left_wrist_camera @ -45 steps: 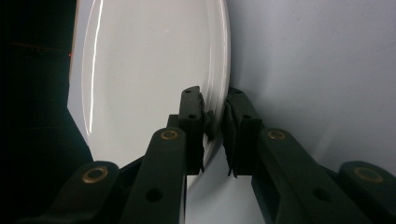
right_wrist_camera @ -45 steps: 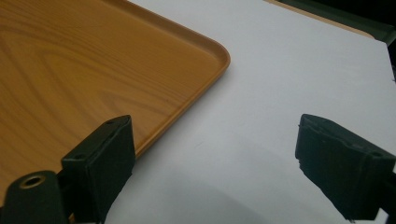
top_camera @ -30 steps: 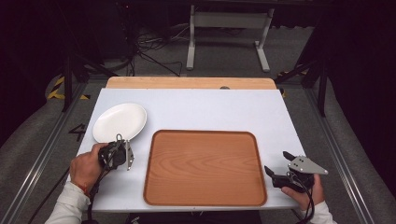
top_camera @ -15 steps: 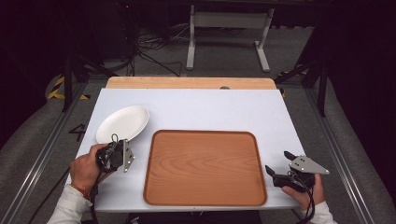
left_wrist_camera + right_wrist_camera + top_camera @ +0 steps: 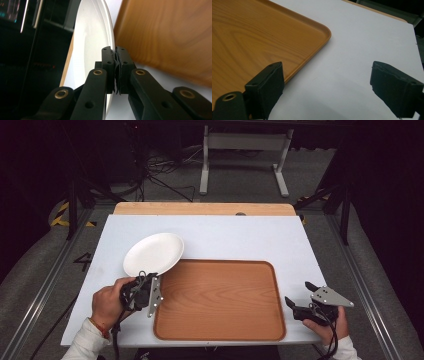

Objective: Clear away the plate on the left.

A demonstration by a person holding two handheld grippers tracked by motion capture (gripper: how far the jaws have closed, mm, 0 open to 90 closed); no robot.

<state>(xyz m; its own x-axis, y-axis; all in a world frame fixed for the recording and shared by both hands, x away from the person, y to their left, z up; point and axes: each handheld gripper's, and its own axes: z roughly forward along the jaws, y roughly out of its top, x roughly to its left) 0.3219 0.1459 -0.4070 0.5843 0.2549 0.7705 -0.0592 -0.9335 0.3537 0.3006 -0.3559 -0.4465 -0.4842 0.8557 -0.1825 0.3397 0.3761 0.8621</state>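
Here the left claw [image 5: 150, 285] pinches a round, smooth white plate [image 5: 154, 253].

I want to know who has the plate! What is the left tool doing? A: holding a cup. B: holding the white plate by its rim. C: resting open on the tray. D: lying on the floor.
B: the left tool has its jaws shut on the rim of the plate, which is tilted with its far edge over the corner of the tray.
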